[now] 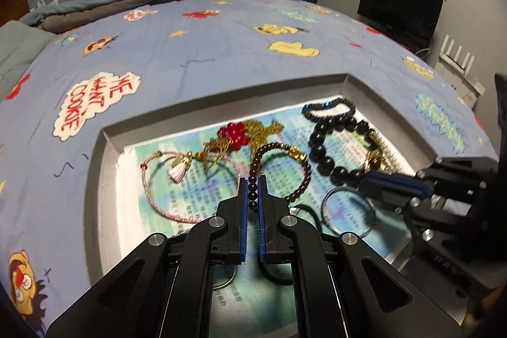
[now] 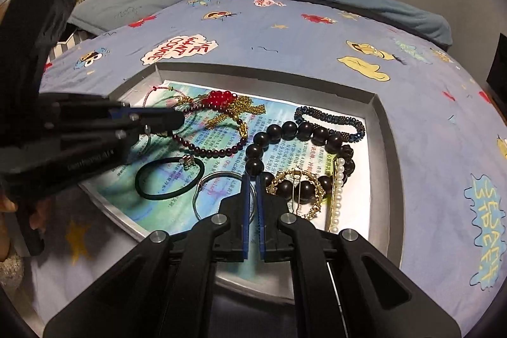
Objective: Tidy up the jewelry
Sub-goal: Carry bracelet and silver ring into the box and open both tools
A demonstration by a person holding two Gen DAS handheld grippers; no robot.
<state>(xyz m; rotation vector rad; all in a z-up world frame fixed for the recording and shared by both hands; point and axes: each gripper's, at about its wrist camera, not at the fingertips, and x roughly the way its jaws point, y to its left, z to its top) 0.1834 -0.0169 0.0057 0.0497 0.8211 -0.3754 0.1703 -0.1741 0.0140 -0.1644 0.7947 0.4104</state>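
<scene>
Red bead cluster (image 1: 234, 132), black bead bracelet (image 2: 286, 157), gold chain (image 2: 244, 111), blue cartoon-print bedspread (image 1: 202, 59).

left wrist view: taken from behind the left gripper (image 1: 252, 186), facing forward and down into the tray (image 1: 107, 148), close above it, bed (image 1: 196, 53) beyond. right wrist view: taken from behind the right gripper (image 2: 252, 184), facing likewise from the tray's other side, equally close. shared: tray, its jewelry, bed; each gripper is seen in the other's view.
</scene>
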